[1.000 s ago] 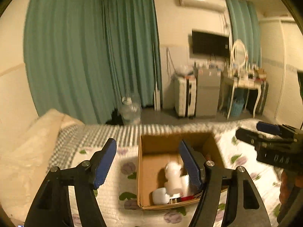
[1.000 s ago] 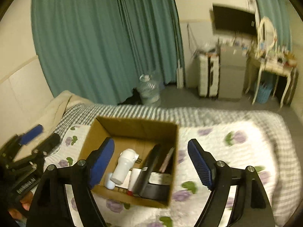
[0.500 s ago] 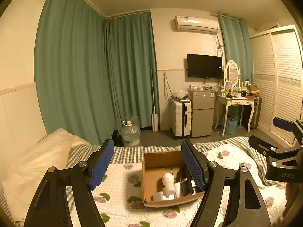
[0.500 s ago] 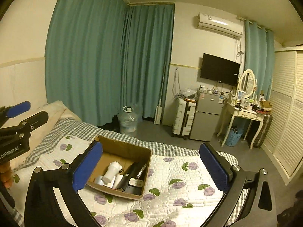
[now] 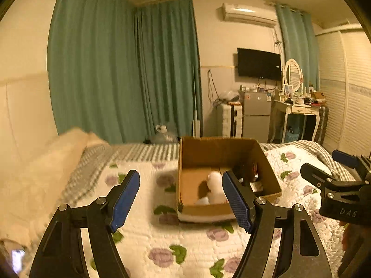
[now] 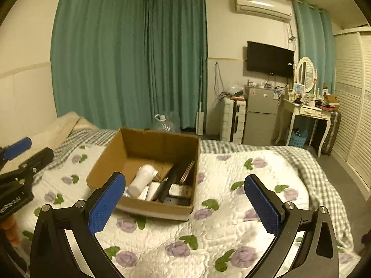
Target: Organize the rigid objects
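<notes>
An open cardboard box (image 6: 104, 162) (image 5: 201, 153) sits on a flowered quilt (image 6: 222, 210). Inside lie a white bottle-shaped item (image 6: 141, 179) (image 5: 215, 180), a small white item (image 6: 151, 191), flat dark items (image 6: 171, 180) and a remote-like item (image 6: 179, 189). My left gripper (image 5: 182, 200) is open and empty, above the quilt at the box's near left corner. My right gripper (image 6: 185, 205) is open and empty, just before the box's near wall. Each gripper shows at the edge of the other's view.
A cream pillow (image 5: 41, 176) lies at the bed's left. Beyond the bed stand a water jug (image 6: 163, 124), a suitcase (image 6: 233, 120), a small fridge (image 6: 259, 113) and a white dressing table (image 6: 306, 111). Green curtains (image 6: 129, 64) cover the far wall.
Both cameras tipped up half a second ago and have come back down toward the box. Both grippers stay open and empty.
</notes>
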`<state>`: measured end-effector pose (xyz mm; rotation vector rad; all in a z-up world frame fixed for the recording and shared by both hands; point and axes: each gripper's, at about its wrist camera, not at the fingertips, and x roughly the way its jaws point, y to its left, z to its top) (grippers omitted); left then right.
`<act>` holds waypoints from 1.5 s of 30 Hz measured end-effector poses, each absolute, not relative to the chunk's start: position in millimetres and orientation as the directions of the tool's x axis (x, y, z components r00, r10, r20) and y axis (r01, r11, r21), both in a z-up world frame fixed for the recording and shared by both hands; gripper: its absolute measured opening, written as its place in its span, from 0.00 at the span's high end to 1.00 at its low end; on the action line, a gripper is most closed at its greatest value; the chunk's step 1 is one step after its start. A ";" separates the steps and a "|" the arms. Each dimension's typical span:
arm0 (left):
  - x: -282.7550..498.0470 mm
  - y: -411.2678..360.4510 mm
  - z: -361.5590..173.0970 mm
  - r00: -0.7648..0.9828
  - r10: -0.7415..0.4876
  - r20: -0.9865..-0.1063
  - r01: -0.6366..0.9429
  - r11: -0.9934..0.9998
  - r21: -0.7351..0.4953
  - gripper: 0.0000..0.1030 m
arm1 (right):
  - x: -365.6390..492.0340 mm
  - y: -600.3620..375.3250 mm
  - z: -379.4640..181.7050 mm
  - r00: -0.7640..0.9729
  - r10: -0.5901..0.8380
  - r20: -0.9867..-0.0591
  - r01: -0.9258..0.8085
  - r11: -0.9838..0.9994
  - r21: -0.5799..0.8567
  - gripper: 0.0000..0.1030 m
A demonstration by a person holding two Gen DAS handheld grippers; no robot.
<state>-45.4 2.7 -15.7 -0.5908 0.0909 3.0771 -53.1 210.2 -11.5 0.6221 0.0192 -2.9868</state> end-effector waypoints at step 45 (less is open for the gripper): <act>-44.7 1.9 -28.9 -0.907 0.021 -0.421 -0.039 -0.999 0.033 0.26 | -55.1 199.0 -21.1 -0.918 -0.046 -0.393 0.069 -0.997 -0.045 0.00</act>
